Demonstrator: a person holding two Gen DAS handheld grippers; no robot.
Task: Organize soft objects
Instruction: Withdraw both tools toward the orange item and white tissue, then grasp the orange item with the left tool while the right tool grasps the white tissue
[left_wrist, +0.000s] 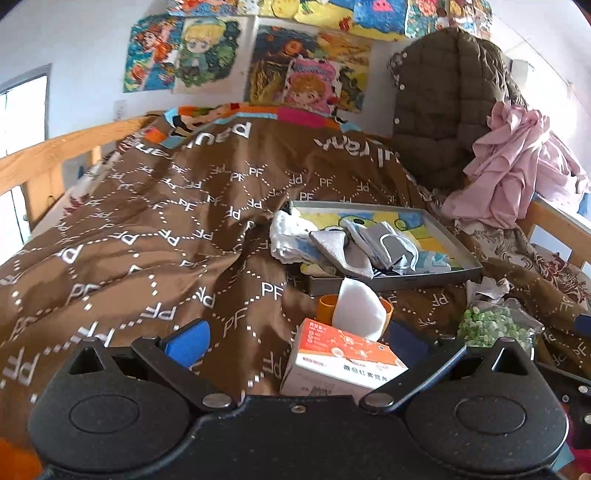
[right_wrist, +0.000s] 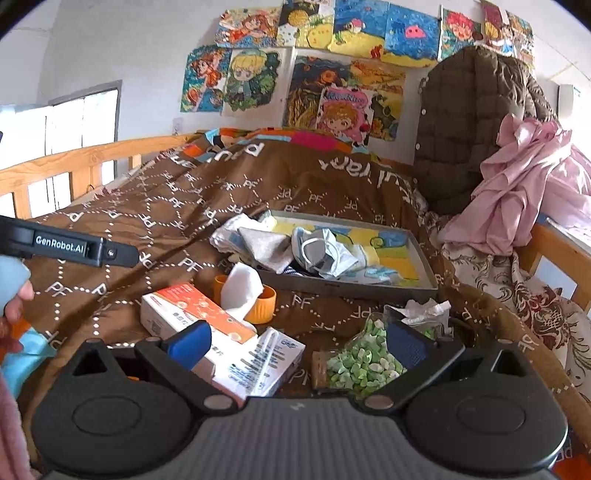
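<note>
Left gripper (left_wrist: 295, 341) jaws spread wide, nothing held; orange-white box (left_wrist: 341, 363) sits in the gap between the blue pads (left_wrist: 188, 341), its near end cut off by the gripper body. Right gripper (right_wrist: 297, 341) also wide open and empty; a white box (right_wrist: 255, 363) lies between its fingers, partly behind the left pad, and the glass jar of green pieces (right_wrist: 360, 363) is partly hidden behind the right pad. Just past the boxes, an orange cup (right_wrist: 262, 302) lies on its side with a white cloth (right_wrist: 240, 288) stuffed in it; can't tell how deep it goes. Beyond that, grey tray (right_wrist: 424, 258) on the brown quilt (left_wrist: 147, 221) holds the soft stuff: white towel (left_wrist: 286, 236) draped over its left rim, grey cloth (left_wrist: 340, 251), a face mask (left_wrist: 399, 243) and more bits tangled underneath, hard to separate. Right half of the tray floor is bare. Crumpled white wrapper (right_wrist: 424, 308) near the tray's front right corner. Quilt left of the tray is open room; wooden bed rail (left_wrist: 55, 155) bounds the left, pink garment (left_wrist: 513, 162) and brown padded jacket (left_wrist: 443, 107) crowd the right. In the right wrist view the left gripper's side bar (right_wrist: 70, 245) and a hand (right_wrist: 14, 291) sit at the left edge, mostly cut off
</note>
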